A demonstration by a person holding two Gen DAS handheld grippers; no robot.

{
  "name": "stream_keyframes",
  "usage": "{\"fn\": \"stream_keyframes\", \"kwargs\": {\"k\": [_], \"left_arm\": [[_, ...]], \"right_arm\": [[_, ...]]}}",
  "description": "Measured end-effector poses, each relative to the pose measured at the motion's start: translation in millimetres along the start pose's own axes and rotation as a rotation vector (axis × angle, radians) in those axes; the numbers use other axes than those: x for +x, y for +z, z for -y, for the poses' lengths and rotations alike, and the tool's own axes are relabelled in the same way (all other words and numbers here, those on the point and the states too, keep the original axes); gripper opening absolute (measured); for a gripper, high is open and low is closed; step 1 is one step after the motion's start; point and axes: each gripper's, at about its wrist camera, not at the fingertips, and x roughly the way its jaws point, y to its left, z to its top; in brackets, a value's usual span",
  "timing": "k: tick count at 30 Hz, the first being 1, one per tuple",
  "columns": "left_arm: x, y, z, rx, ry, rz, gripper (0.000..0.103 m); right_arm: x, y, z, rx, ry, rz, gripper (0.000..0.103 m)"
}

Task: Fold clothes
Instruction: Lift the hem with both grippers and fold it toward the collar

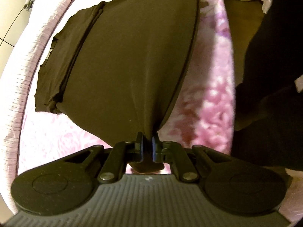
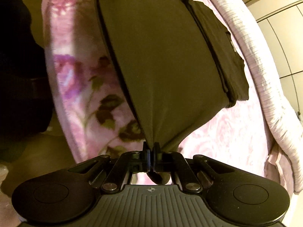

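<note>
A dark olive-brown garment (image 1: 128,56) lies partly folded on a pink floral bedspread (image 1: 208,98). In the left wrist view my left gripper (image 1: 147,138) is shut on the garment's near corner, and the cloth is pulled taut up from the bed into the jaws. In the right wrist view my right gripper (image 2: 151,147) is shut on the other near corner of the same garment (image 2: 161,56), with the fabric stretched in a cone toward it. The garment's far part, with a seam and folded edge, still rests on the bed.
A pale pink striped quilt (image 1: 24,71) runs along the far side of the bed (image 2: 265,60). A person's dark clothing (image 1: 269,94) stands beside the bed's edge. Cream cupboard doors (image 2: 284,37) and tiled floor (image 1: 11,24) lie beyond.
</note>
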Motion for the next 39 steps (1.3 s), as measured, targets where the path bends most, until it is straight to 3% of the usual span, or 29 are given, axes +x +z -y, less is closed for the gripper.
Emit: {"fn": "stream_keyframes", "kwargs": {"k": [7,11,16,21,26,29,35,39], "left_arm": [[-47,11,39,-0.103,-0.1,-0.038,0.005],[-62,16,33,-0.195,-0.148,-0.046,0.005],[-56,30,-58,-0.309,-0.112,-0.009,0.006],[-29,48,-198,-0.433,-0.054,0.065,0.006],[23,63,-312,-0.423,-0.085,0.081,0.006],[69,66,-367,-0.453,-0.141,0.056,0.006],[134,61,-431,-0.609,-0.196,0.028,0.007],[168,63,-440,-0.623,-0.188,-0.014,0.007]], "right_arm": [[-68,-24,-27,0.024,0.114,-0.019,0.001],[-95,-30,-14,0.037,0.14,-0.02,0.001],[-98,-4,63,0.037,0.037,0.046,0.001],[-59,52,166,0.017,-0.056,0.068,0.001],[-1,102,257,-0.005,-0.084,0.002,0.001],[39,127,298,0.005,-0.064,-0.027,0.001],[116,149,352,0.063,0.014,-0.072,0.001],[160,150,381,0.114,0.076,-0.071,0.001]]}}
